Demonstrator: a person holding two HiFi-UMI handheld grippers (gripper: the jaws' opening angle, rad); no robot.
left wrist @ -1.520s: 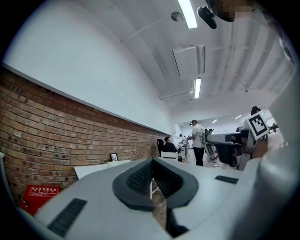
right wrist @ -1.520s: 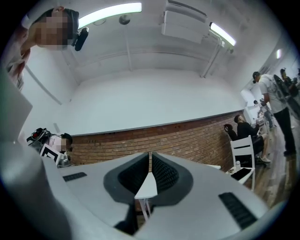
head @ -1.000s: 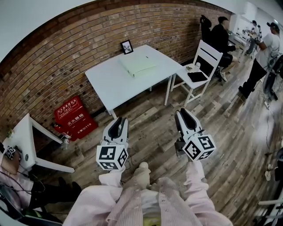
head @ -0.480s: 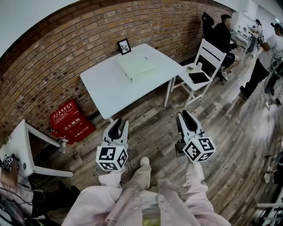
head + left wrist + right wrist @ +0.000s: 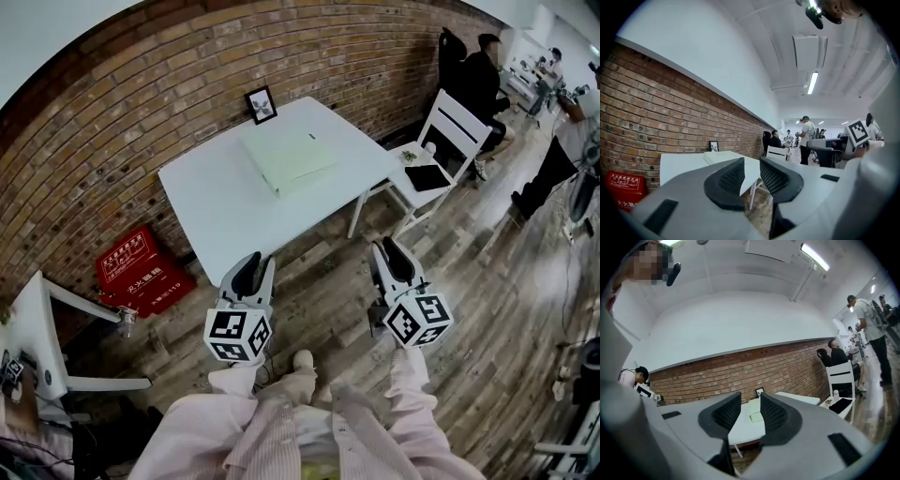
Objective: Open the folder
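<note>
On the white worktop (image 5: 216, 202) by the brick wall (image 5: 141, 103) lies the pale green folder (image 5: 286, 157) (closed, flat). Well short of it, the left gripper (image 5: 250, 267) stands open and empty; the right gripper (image 5: 389, 253) is opening, nothing between its jaws.

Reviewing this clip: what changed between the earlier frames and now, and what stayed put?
The person has walked toward the white table, so it and the pale green folder sit nearer in the head view. The right gripper is opening its fingers, with nothing between them. Nothing was grasped or released. Unchanged: the left gripper open and empty, the folder closed on the table.
</note>
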